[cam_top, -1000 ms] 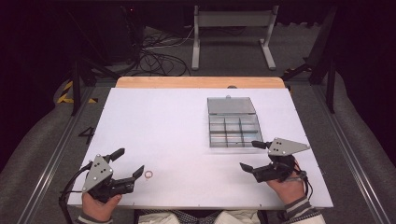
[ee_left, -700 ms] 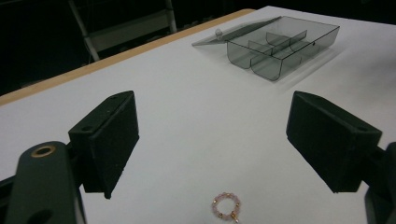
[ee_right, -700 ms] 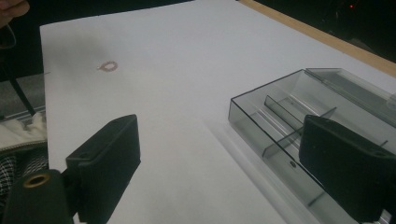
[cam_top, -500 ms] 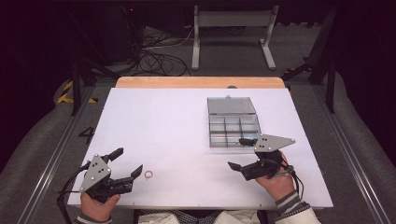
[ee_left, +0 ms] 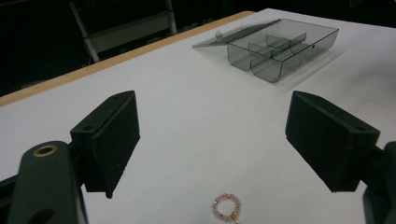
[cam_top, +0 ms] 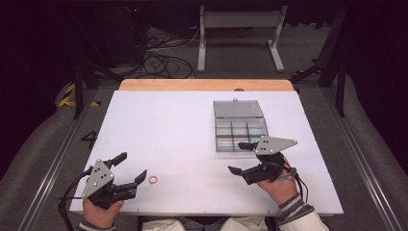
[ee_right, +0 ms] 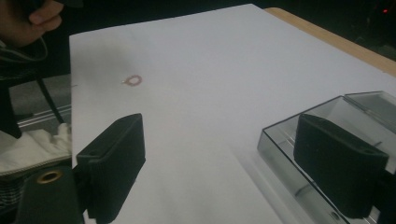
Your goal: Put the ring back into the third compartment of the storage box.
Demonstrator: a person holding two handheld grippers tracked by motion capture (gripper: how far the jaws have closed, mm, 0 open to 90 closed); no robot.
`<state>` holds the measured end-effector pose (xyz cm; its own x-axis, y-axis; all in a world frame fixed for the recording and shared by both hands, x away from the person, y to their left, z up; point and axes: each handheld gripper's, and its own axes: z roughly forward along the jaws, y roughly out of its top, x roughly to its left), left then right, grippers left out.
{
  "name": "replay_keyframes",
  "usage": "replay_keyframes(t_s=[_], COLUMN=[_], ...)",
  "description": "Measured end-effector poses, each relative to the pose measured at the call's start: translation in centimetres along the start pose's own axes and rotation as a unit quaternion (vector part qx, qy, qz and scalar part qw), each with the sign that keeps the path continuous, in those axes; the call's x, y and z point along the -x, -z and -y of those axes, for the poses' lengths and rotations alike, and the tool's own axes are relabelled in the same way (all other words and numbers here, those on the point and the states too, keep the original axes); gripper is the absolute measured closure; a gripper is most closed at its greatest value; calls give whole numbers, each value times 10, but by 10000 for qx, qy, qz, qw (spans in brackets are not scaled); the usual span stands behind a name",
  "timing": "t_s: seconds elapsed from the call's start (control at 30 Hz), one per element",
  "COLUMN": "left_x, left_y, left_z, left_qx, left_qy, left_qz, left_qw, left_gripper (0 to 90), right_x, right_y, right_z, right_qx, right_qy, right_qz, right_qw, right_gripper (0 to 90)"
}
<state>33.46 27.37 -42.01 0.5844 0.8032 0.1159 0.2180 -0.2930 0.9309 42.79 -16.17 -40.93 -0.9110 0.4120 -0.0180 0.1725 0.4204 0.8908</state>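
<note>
At the near left of the white table (cam_top: 183,130), a small pink beaded ring with gold spacers (cam_top: 153,180) lies flat, just ahead of the left gripper (cam_top: 130,168). That gripper's jaws stand wide open and empty, the ring on the surface between and just short of them in the left gripper view (ee_left: 225,207). The right gripper (cam_top: 242,158), near the smoked clear plastic compartment box (cam_top: 239,127) with its lid laid open, has been closing its jaws slightly; they remain well apart with nothing between them.

Handling: the ring is judged very light, small and prone to skid on the smooth surface. Pinch across its outer rim, pads low to the table.

Clearance: the near table edge lies close behind the ring. Open surface extends from ring to box.
</note>
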Motion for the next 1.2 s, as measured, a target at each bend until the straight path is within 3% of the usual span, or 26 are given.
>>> replay_keyframes(t_s=[0.23, 1.2], left_x=[-1, -5], left_y=[0, 4], left_z=[0, 0], left_qx=[-5, 94], left_qy=[44, 151], left_qz=[-40, -24], left_qw=[10000, 9998], left_gripper=[181, 183], right_x=[-5, -34], right_y=[-15, -82], right_z=[-12, -43], right_qx=[11, -329], right_qy=[-10, 367], right_qz=[-318, -784], right_qw=[9995, 9957], right_gripper=[207, 218])
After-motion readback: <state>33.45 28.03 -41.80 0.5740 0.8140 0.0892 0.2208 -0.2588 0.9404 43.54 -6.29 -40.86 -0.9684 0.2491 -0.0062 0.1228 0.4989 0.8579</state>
